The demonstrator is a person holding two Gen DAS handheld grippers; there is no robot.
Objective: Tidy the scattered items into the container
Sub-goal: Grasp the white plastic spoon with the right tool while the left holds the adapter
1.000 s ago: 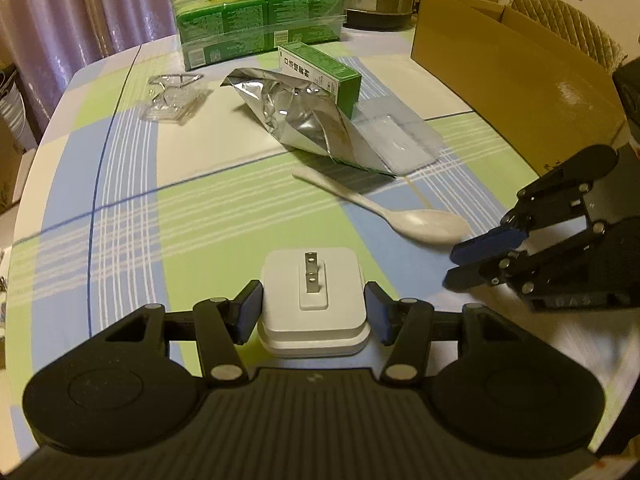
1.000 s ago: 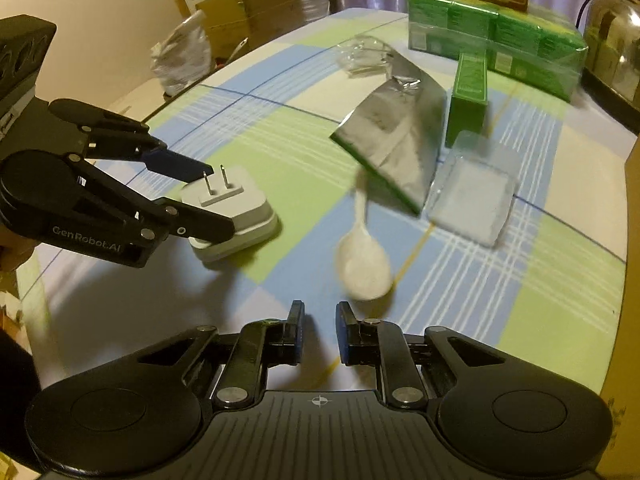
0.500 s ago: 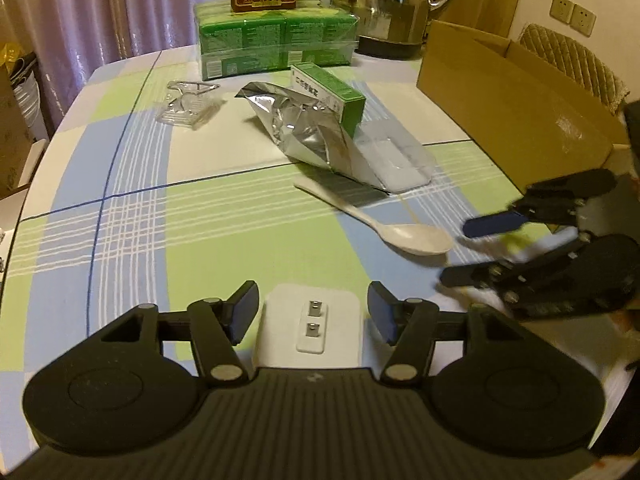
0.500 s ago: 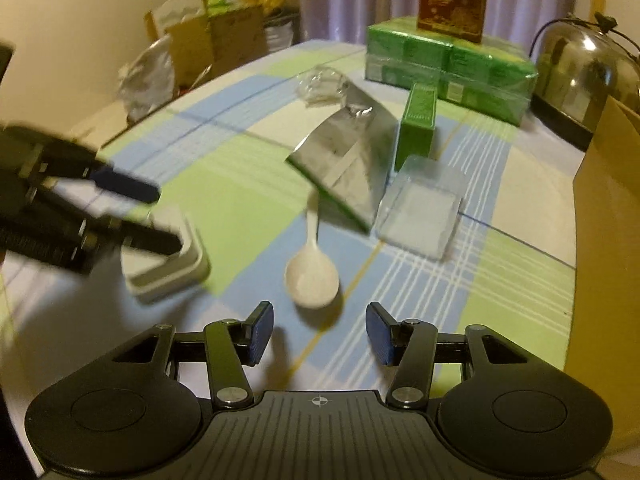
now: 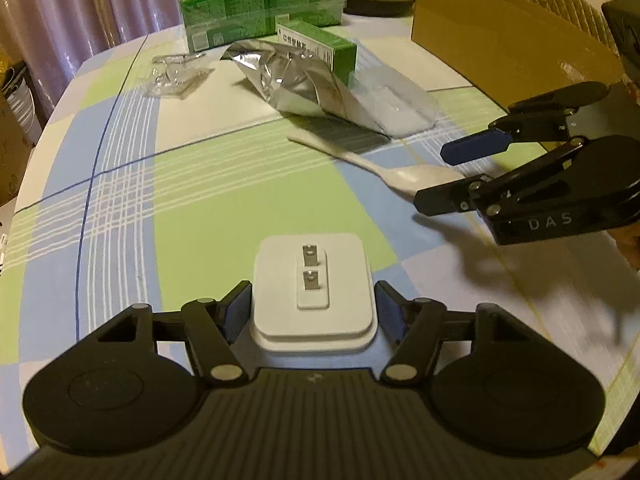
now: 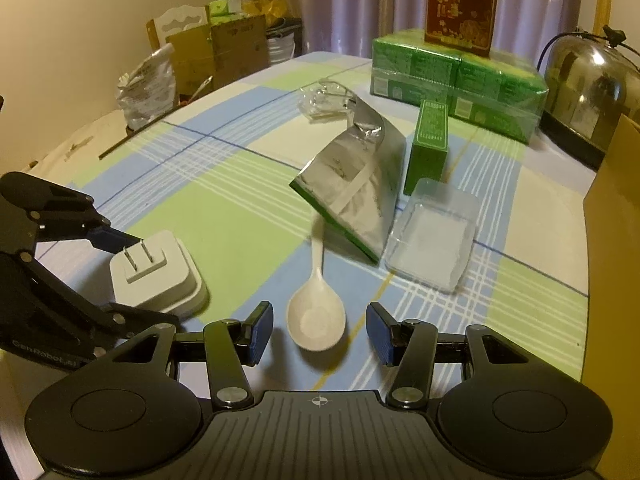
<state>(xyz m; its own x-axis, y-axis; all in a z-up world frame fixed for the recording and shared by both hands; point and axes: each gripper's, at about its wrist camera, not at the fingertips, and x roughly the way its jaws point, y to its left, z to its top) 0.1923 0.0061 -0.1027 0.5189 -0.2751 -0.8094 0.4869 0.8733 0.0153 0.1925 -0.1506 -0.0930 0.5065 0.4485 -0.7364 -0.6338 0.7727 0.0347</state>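
A white plug adapter [image 5: 312, 280] lies prongs-up on the checked tablecloth between the fingers of my left gripper [image 5: 314, 314], which is open with its pads close beside the adapter's sides. A white plastic spoon [image 6: 316, 312] lies with its bowl between the fingers of my right gripper [image 6: 320, 334], also open and not touching it. In the left wrist view the right gripper [image 5: 440, 178] hovers over the spoon [image 5: 404, 178]. The right wrist view shows the left gripper [image 6: 136, 280] astride the adapter [image 6: 156, 276]. The cardboard box [image 5: 500, 40] stands open at the right.
Behind the spoon lie a silver foil pouch [image 6: 352, 192], a small green carton [image 6: 428, 144], a clear plastic tray [image 6: 432, 240] and crumpled clear packaging [image 6: 324, 100]. A wrapped green pack [image 6: 456, 76] with a red box on it and a steel kettle [image 6: 588, 88] stand at the back.
My right gripper has gone from nearly shut to open and has come over the spoon's bowl. My left gripper's fingers have spread slightly and stay around the adapter.
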